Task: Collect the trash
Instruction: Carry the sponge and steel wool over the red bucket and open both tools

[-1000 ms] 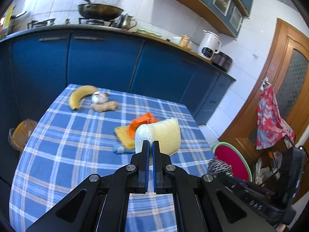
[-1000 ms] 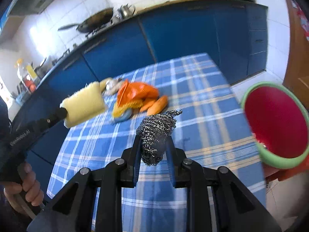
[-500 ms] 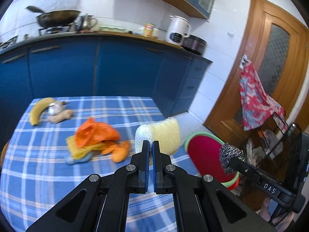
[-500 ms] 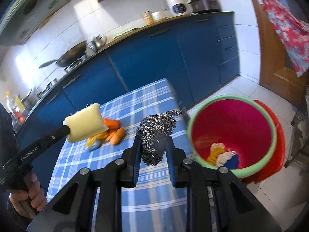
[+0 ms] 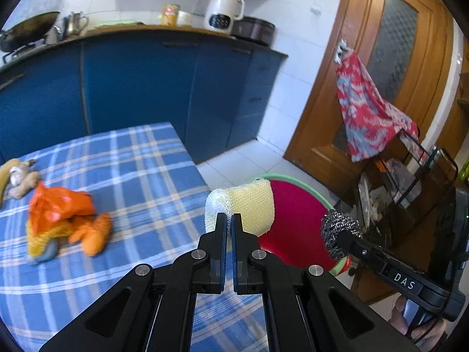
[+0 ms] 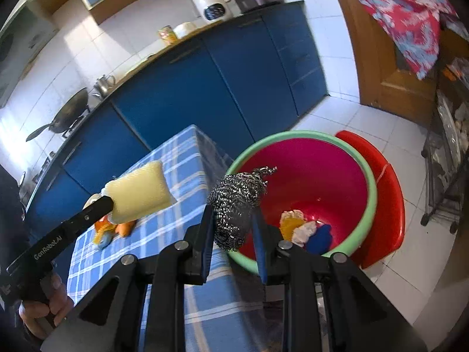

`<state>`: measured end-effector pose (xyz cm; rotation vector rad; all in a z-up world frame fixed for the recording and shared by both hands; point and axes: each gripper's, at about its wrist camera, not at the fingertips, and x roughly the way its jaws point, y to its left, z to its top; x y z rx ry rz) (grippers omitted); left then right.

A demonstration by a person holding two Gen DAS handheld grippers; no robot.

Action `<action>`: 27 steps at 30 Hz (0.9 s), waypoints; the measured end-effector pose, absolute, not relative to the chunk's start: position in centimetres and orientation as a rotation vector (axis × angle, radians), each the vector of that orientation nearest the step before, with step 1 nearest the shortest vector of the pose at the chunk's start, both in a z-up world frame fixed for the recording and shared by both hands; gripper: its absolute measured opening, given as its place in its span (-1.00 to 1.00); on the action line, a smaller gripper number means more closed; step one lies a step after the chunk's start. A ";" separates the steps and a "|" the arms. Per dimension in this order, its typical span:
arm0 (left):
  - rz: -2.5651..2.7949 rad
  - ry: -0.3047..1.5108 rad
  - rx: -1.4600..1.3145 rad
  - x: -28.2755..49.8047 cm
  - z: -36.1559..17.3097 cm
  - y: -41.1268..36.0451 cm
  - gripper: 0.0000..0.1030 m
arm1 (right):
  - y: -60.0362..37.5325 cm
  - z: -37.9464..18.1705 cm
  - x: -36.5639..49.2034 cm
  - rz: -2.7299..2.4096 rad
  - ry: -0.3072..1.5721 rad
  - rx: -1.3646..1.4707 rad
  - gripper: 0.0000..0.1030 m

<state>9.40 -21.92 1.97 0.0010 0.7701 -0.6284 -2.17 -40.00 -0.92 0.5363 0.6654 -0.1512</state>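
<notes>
My left gripper [image 5: 228, 220] is shut on a yellow sponge [image 5: 249, 208] and holds it in the air near the table's right edge; the sponge also shows in the right wrist view [image 6: 140, 193]. My right gripper [image 6: 233, 214] is shut on a steel wool scrubber [image 6: 237, 202], held over the near rim of a red bin with a green rim [image 6: 372, 182]. The bin [image 5: 296, 220] stands on the floor right of the table. It holds several pieces of trash [image 6: 304, 231]. The scrubber also shows in the left wrist view [image 5: 337, 228].
A table with a blue checked cloth [image 5: 140, 176] carries an orange bag pile [image 5: 61, 220], a banana and ginger [image 5: 17, 176]. Blue cabinets [image 5: 146, 88] stand behind. A red stool [image 6: 384, 199] sits beside the bin. A wire rack [image 5: 410, 182] and a wooden door [image 5: 381, 58] are at the right.
Both grippers have swung right, from over the table toward the bin. The scrubber now hangs over the bin's rim. The sponge is near the table edge.
</notes>
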 end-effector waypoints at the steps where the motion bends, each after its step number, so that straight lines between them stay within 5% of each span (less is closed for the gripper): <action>1: -0.637 0.781 0.009 9.5 1.5 -22.7 -0.96 | -40.5 -1.3 -2.1 -0.158 0.670 0.545 -0.47; 15: -0.706 0.911 0.096 10.7 -3.1 -29.1 -0.92 | -44.7 -5.3 -1.2 -0.206 0.719 0.621 -0.37; 27: -0.688 0.906 0.107 10.5 -2.8 -28.8 -0.52 | -46.0 -5.7 -1.6 -0.226 0.699 0.659 -0.20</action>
